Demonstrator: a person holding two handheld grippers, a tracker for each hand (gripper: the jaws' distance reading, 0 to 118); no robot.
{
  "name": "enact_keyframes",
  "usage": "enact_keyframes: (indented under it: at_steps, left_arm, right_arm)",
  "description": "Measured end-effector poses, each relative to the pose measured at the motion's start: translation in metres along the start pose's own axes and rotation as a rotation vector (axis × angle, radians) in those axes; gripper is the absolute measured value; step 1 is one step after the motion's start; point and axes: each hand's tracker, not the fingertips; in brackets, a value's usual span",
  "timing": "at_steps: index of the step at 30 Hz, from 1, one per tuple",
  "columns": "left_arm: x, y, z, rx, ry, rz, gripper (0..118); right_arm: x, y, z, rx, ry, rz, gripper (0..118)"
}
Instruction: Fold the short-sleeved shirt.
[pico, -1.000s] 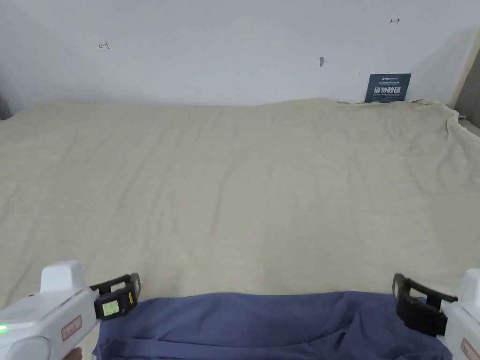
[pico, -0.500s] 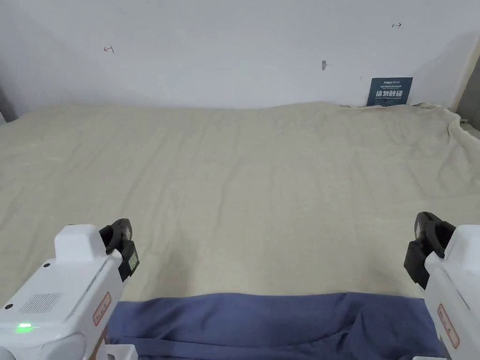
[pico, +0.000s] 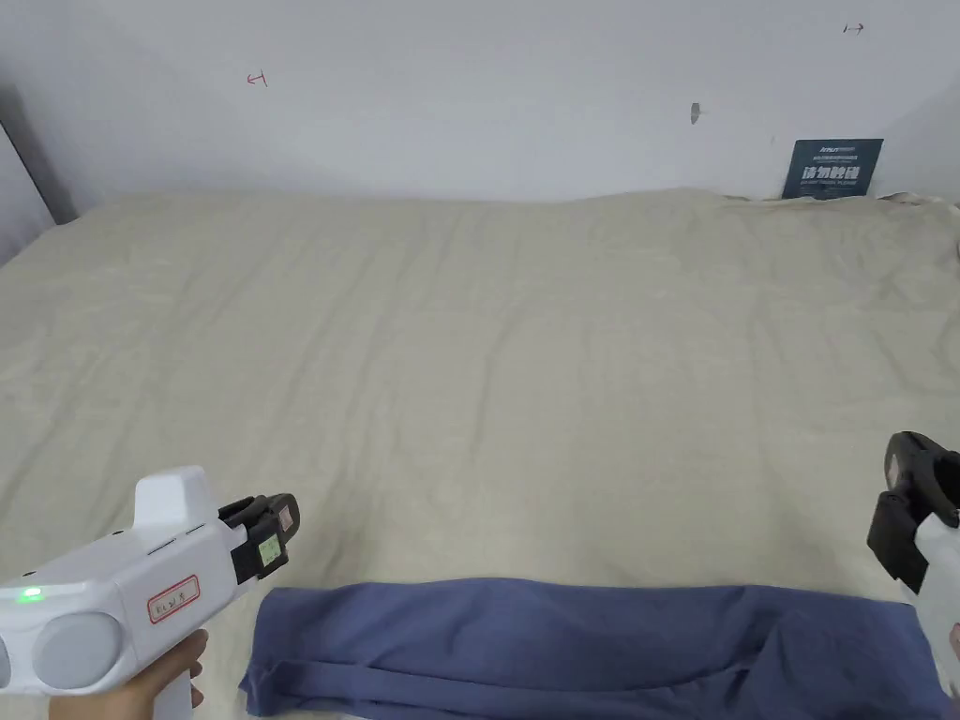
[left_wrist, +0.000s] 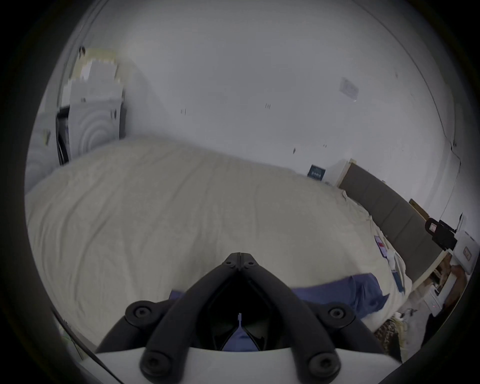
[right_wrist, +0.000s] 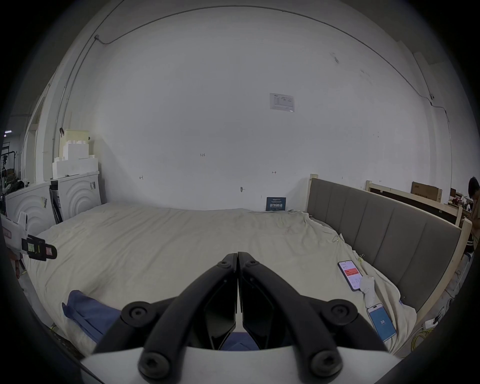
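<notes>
Shirt (pico: 600, 647): lying as a band along the bed's (pico: 487, 375) near edge.
Left gripper (left_wrist: 240, 256): hovering closed, holding nothing.
Right gripper (right_wrist: 237, 256): likewise — probably between folds.

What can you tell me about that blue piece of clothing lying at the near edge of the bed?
The blue shirt looks like soft, thin knit cloth in a dusky blue. It lies flat on the beige bed sheet, stretched into a long band along the near edge, with a smooth folded far edge. A hemmed edge shows at its left end and loose creases gather toward its right. The left gripper and right gripper hang above its ends, jaws closed, holding none of it.
</notes>
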Motion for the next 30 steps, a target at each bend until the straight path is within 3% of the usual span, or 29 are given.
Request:
enact_keyframes:
  at_steps: [3,4,5,8,10,11,15,26,28,29,30]
  left_arm:
    - [-0.023,0.001,-0.007,-0.083,-0.029,0.044,7]
    - [-0.033,0.001,-0.010,-0.110,-0.051,0.074,17]
    - [-0.044,0.001,-0.015,-0.151,-0.067,0.098,37]
    - [-0.074,-0.004,-0.033,-0.252,-0.073,0.122,58]
    - [-0.085,-0.011,-0.044,-0.306,-0.059,0.110,83]
    - [-0.094,-0.016,-0.049,-0.316,-0.061,0.112,87]
    - [-0.105,-0.029,-0.065,-0.380,-0.082,0.159,87]
    - [-0.108,-0.059,-0.099,-0.466,-0.059,0.118,75]
    - [-0.113,-0.056,-0.102,-0.475,-0.044,0.100,57]
    - [-0.110,-0.055,-0.101,-0.474,-0.026,0.070,37]
    - [-0.108,-0.054,-0.100,-0.467,-0.033,0.042,26]
  right_arm:
    - [0.001,-0.002,-0.003,-0.017,-0.004,0.008,0]
    - [0.000,-0.002,-0.004,-0.021,-0.006,0.009,0]
    - [0.003,-0.004,-0.007,-0.027,-0.008,0.010,0]
    - [0.002,-0.006,-0.010,-0.042,-0.013,0.015,0]
    - [0.002,-0.007,-0.012,-0.055,-0.019,0.021,0]
    - [0.001,-0.008,-0.013,-0.058,-0.021,0.023,0]
    - [0.001,-0.012,-0.018,-0.083,-0.031,0.036,0]
    - [0.003,-0.022,-0.024,-0.132,-0.062,0.035,0]
    - [0.004,-0.022,-0.024,-0.135,-0.061,0.033,0]
    - [0.005,-0.023,-0.024,-0.136,-0.062,0.034,0]
    - [0.005,-0.023,-0.025,-0.137,-0.060,0.035,0]
